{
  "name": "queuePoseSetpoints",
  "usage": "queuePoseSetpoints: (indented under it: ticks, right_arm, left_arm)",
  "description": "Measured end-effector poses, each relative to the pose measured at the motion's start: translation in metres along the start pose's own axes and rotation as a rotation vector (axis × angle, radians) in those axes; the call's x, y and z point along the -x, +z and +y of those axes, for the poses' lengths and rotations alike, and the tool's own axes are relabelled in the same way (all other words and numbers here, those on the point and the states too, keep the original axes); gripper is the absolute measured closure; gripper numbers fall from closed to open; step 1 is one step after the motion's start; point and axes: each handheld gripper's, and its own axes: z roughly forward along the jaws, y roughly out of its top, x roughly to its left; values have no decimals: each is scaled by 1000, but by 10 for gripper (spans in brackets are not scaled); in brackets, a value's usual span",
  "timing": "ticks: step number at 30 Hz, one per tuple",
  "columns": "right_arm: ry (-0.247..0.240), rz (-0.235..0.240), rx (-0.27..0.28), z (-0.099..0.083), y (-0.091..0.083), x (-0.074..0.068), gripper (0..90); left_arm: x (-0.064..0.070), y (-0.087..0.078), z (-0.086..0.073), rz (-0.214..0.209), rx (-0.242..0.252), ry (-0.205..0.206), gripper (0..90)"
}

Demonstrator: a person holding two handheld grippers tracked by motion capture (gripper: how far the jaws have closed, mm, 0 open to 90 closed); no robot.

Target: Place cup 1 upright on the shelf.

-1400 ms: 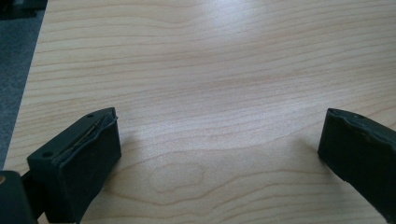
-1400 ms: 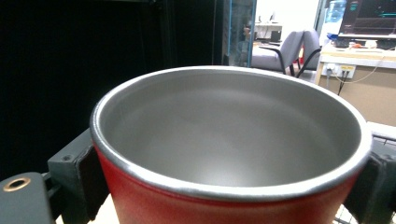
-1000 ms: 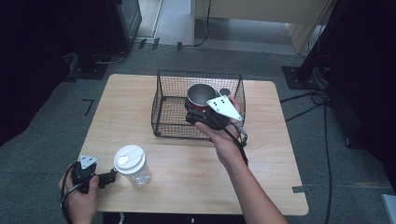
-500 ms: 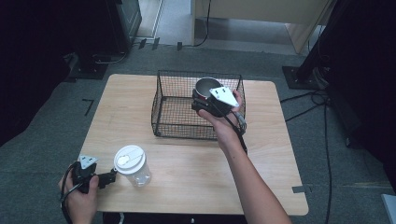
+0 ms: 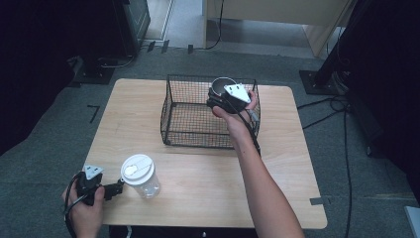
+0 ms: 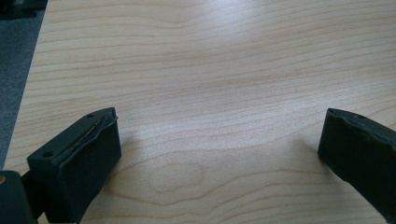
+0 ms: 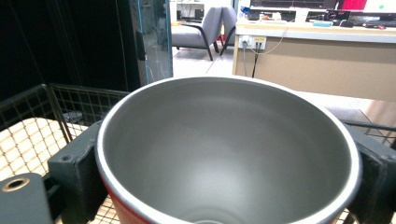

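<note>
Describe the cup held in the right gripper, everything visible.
The cup is a round metal tumbler with a matte grey, empty interior, a pale rim and a red outer wall glimpsed beneath it. Mouth open, it sits clamped between the right gripper's black jaws, over the wire basket's far right corner.

- table point(image 5: 198, 168): pale wood, visible grain, smooth with a soft sheen, across the middle of the high view.
- basket point(image 5: 173, 114): thin black wire mesh, upper centre.
- cup point(image 7: 224, 154): brushed grey metal inside, matt, a bright polished rim, a glossy red outside at the lower edge of the right gripper view.
- jar point(image 5: 143, 181): clear plastic under a smooth white plastic lid, lower left.
- left gripper point(image 6: 219, 154): matt black pads, rough at the edges.
- floor point(image 5: 356, 163): grey carpet, rough.
</note>
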Motion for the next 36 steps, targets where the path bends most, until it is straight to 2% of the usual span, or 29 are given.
queuePoseSetpoints:
  ticks: [3, 7, 8, 12, 21, 28, 32, 36]
  right_arm:
    - [11, 5, -22, -4, 7, 0, 64]
    - [-7, -45, -50, -11, 16, 1, 64]
    - [2, -51, -62, -13, 18, 1, 63]
    - [50, -46, -102, -18, 26, 4, 62]
    - [43, -38, -159, -29, 34, 1, 59]
    - [44, -35, -158, -29, 34, 2, 57]
    - [72, -6, -154, -26, 32, 1, 3]
    - [35, -9, -155, -22, 30, -1, 0]
  left_arm:
    - [0, 0, 0, 0, 0, 0, 0]
    - [0, 0, 0, 0, 0, 0, 0]
    - [0, 0, 0, 0, 0, 0, 0]
    - [0, 0, 0, 0, 0, 0, 0]
    - [0, 0, 0, 0, 1, 0, 0]
    - [0, 0, 0, 0, 0, 0, 0]
    - [0, 0, 0, 0, 0, 0, 0]
    - [0, 0, 0, 0, 0, 0, 0]
